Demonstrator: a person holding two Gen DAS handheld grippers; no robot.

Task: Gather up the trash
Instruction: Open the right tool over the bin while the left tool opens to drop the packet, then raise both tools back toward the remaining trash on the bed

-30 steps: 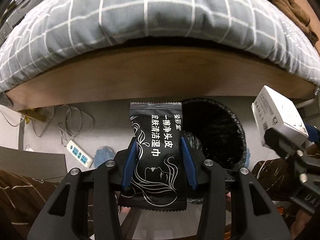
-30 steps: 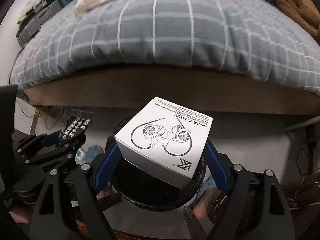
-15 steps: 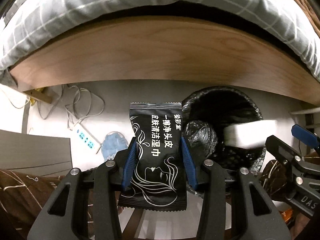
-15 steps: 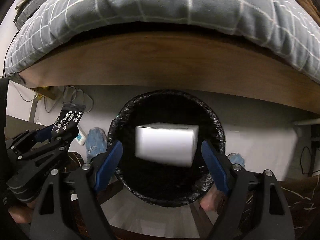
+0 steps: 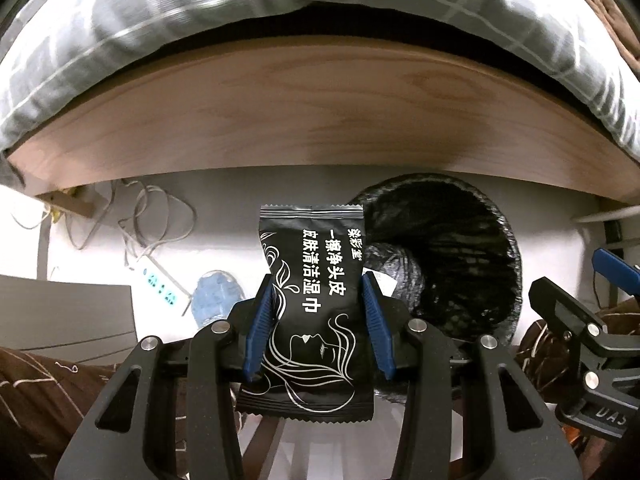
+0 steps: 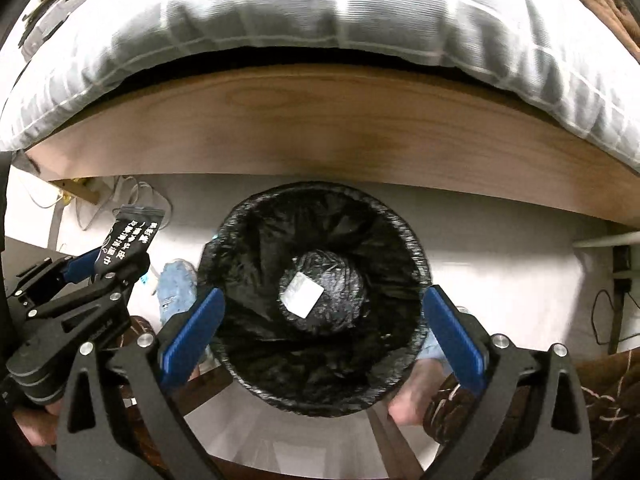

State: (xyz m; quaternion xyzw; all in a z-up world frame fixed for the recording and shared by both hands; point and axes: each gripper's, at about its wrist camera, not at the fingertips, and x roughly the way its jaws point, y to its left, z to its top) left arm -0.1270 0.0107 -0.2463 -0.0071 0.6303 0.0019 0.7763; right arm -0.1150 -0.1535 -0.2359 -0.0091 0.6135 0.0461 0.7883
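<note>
Done so far: we judge one piece of trash is in; a small white cardboard box [image 6: 302, 294] lies at the bottom of the round bin lined with a black plastic bag [image 6: 404, 240], on the crumpled liner.
Left to do: the flat black wipe sachet with white lettering and a line-drawn face [image 5: 314, 312] is not yet in the bin.
Right gripper [image 6: 320, 330]: we hold it directly above the bin mouth, pointing down; its blue fingers [image 6: 192, 336] have just been opening and now stand wide apart with nothing between them, so the box is released.
Left gripper [image 5: 316, 328]: its blue fingers [image 5: 262, 320] are clenched on the sachet from both sides, gripping it at mid-height so that it stands upright above them.
Where the sachet is: to the left of the bin and not over its opening; in the left wrist view the bin sits just to the right of it, partly behind.
Where the bin is: on the pale floor, just in front of the wooden bed frame [image 5: 312, 120], which carries grey bedding with a white grid [image 6: 320, 16].
Next step, as we judge it: carry the sachet rightward over the bin mouth, then let go.
Count, trash items: two, one box in the bin and one sachet in hand.
Count, bins: one.
Count, grippers: two.
Count, other floor things: one white power strip [image 5: 156, 280] with loose cables, far left.
</note>
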